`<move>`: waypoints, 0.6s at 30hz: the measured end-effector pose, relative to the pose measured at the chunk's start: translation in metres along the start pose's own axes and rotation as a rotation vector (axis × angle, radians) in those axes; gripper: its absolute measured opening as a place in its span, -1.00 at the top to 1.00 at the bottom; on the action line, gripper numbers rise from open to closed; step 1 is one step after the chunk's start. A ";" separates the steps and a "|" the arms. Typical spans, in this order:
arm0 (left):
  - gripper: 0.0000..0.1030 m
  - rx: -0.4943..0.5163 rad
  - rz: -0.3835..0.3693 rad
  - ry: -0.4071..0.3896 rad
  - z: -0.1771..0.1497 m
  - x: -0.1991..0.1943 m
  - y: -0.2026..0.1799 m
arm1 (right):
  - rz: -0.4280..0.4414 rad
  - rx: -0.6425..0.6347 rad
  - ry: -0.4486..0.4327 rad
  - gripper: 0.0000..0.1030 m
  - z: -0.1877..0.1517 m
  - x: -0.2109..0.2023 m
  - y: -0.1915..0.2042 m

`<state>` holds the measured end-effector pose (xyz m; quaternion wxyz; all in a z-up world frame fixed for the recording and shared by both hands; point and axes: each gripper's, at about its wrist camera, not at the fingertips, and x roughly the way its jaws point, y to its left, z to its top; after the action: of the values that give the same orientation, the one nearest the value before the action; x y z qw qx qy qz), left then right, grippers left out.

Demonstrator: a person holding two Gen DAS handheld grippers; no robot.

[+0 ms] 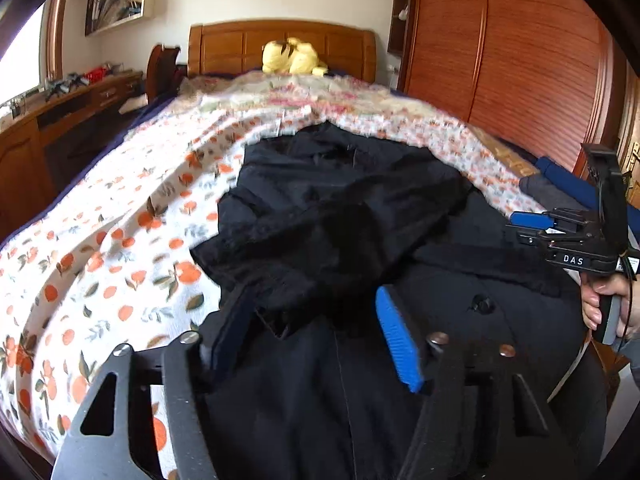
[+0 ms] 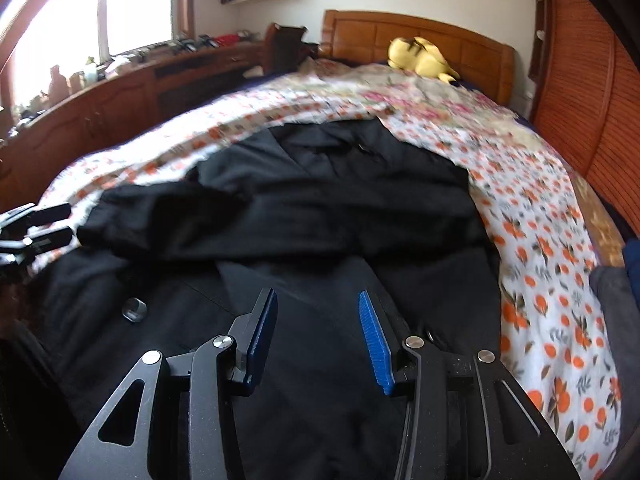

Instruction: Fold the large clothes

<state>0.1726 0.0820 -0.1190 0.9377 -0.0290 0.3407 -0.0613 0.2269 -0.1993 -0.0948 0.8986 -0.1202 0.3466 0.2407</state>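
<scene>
My bed [image 2: 532, 240] carries a soft quilted cover printed with orange fruit. On it sprawls the black coat [image 2: 320, 208], matte, heavy and rumpled, one sleeve folded across its body. My left gripper [image 1: 312, 340] hovers over its hem, ribbed blue fingers [image 1: 400, 344] parted, cloth bunched between them. My right gripper [image 2: 318, 340] hangs above smooth cloth, half-open, holding nothing.

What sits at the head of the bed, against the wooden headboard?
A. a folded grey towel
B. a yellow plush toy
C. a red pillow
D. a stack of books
B: a yellow plush toy lies against the headboard, beyond the black garment.
</scene>
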 end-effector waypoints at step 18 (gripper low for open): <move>0.90 -0.002 -0.044 0.008 -0.010 -0.022 -0.001 | 0.002 0.058 -0.004 0.14 0.006 0.017 -0.001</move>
<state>0.1491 0.0842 -0.1127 0.9348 -0.0372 0.3436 -0.0815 0.2424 -0.1921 -0.1018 0.9021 -0.0934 0.3519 0.2315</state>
